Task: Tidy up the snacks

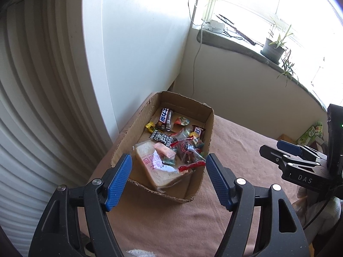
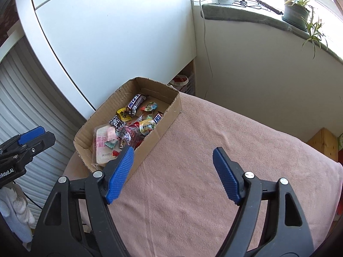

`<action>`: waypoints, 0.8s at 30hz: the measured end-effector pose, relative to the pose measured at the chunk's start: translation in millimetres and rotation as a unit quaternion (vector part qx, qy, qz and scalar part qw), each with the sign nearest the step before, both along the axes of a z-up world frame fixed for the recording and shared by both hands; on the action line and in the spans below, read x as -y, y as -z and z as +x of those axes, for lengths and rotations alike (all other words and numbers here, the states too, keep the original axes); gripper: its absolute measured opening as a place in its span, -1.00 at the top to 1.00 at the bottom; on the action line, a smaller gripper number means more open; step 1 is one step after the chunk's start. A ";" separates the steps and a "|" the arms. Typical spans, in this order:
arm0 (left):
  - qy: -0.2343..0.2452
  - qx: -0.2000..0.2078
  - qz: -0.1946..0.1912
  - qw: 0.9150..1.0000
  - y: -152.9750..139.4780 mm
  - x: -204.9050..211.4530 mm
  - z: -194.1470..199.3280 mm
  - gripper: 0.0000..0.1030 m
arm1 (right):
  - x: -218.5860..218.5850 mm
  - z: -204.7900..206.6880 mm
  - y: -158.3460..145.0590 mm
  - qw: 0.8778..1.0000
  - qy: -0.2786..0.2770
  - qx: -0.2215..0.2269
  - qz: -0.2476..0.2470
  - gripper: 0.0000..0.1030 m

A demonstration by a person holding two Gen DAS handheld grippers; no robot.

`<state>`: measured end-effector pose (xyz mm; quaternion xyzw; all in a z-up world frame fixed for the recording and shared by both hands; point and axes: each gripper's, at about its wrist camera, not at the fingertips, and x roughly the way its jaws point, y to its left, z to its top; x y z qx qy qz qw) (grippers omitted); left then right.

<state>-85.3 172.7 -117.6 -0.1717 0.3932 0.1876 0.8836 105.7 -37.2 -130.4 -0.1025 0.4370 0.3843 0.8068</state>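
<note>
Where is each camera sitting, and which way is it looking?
Left wrist: sits on the left gripper, looking down along its open blue fingers at the snack box; the right gripper shows at the right edge.
Right wrist: sits on the right gripper, looking down at the pink cloth beside the box; the left gripper shows at the left edge.
Shared: box, cloth, white cabinet, windowsill plant.

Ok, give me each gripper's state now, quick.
Left gripper: jaws open, holding nothing, above the brown cardboard box of snacks.
Right gripper: jaws open, holding nothing, over the pink cloth.
</note>
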 end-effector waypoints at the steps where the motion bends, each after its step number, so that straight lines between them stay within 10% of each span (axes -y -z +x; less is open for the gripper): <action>1: 0.000 0.000 0.001 1.000 0.0 0.7 -0.1 -0.39 | 2.8 0.1 -0.4 1.000 0.003 0.001 0.001 -0.53; 24: 0.001 0.002 -0.001 1.000 -3.5 12.4 -5.1 -0.40 | 13.6 -0.8 -0.7 1.000 0.015 0.005 -0.002 -0.53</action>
